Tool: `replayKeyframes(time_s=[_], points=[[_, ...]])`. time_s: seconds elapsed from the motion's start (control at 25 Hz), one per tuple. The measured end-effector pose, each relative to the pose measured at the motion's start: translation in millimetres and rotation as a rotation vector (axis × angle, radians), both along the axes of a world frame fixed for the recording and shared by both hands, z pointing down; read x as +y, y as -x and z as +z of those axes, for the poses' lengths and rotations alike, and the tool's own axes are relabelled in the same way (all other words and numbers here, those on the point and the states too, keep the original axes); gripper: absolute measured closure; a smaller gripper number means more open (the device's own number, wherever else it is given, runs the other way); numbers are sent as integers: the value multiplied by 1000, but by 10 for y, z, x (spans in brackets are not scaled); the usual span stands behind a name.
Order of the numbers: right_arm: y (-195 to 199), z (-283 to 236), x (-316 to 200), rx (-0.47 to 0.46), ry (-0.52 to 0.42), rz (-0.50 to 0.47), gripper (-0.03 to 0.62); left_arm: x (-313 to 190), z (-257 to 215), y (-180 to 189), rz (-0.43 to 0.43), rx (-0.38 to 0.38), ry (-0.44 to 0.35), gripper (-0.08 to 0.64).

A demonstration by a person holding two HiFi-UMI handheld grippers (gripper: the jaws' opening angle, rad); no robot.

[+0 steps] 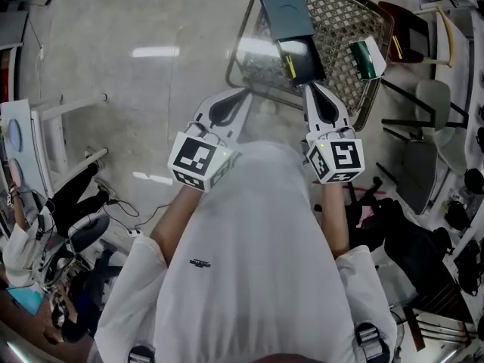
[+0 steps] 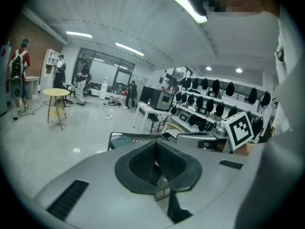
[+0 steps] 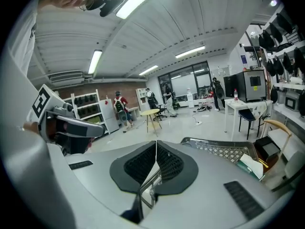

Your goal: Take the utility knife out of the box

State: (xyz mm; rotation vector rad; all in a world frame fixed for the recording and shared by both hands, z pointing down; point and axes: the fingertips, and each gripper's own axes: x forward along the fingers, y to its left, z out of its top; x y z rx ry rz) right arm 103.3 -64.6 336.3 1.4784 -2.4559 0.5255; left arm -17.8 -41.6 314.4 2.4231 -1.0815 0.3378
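Observation:
A wire mesh basket (image 1: 344, 21) stands on the floor in front of me. In it lie a dark teal box (image 1: 286, 7), a black box with a yellow strip (image 1: 304, 59) and a small green and white box (image 1: 367, 57). No utility knife can be made out. My left gripper (image 1: 243, 94) is held near the basket's near rim, shut and empty. My right gripper (image 1: 308, 88) hangs just short of the black box, also shut and empty. The basket rim (image 2: 125, 136) shows beyond the left gripper (image 2: 155, 144). The mesh (image 3: 224, 149) lies ahead of the right gripper (image 3: 156, 144).
Chairs (image 1: 435, 100) and dark bags (image 1: 408, 240) crowd the right side. A white rack (image 1: 45, 138) and cables (image 1: 113, 203) are at the left. A yellow round table (image 2: 56, 93), white tables (image 3: 240, 106) and people stand farther off on the grey floor.

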Motion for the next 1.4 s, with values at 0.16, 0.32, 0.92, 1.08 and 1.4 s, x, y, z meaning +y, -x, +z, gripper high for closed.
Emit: replayKeyframes(time_s=[0.16,0.32,0.92,1.08,1.4], points=[[-46,168,-197,10,26,-27,592,-201,75,-127,-3,-5,-3,558],[-93,394,-390,14,62,-56,592,-400,254,-235,-3,-24,12,558],[-225,1460,-876,25,273,-185,539,-833,1108,-501,-49,-65,127,558],[-252,1792,-968,53,344,-219,526,-910,1327,-580,-56,-66,156,558],[-270,2459,-1071,110,497,-298,505,-1023,1701,-584,-92,-75,200,558]])
